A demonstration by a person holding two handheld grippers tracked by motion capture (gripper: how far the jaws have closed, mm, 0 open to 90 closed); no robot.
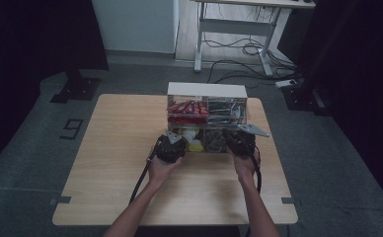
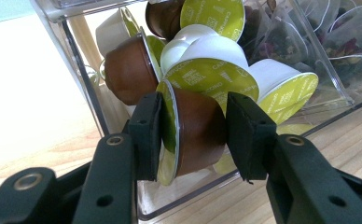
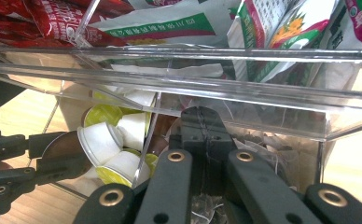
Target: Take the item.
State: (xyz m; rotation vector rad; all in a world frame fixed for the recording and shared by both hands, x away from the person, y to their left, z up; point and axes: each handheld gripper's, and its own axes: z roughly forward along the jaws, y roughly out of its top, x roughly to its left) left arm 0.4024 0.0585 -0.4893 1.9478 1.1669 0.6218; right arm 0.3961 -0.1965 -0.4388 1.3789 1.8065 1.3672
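Observation:
A clear plastic organizer (image 1: 207,90) stands at the table's far middle. Its lower left compartment holds several coffee capsules (image 2: 212,70) with green lids. My left gripper (image 2: 193,135) reaches into that compartment's open front and is shut on a brown capsule (image 2: 200,133) lying on its side, one pad on the green lid, the other on the base. In the high view the left gripper (image 1: 172,144) sits against the box's front. My right gripper (image 3: 200,123) is in the lower right compartment among pale tea bags (image 3: 268,144), jaws pressed together; nothing held is visible.
Red packets (image 1: 187,108) fill the upper left compartment and printed sachets (image 3: 272,28) the upper right. The wooden table (image 1: 120,148) has bare room left of and in front of the box. A desk frame and cables (image 1: 239,49) stand on the floor beyond.

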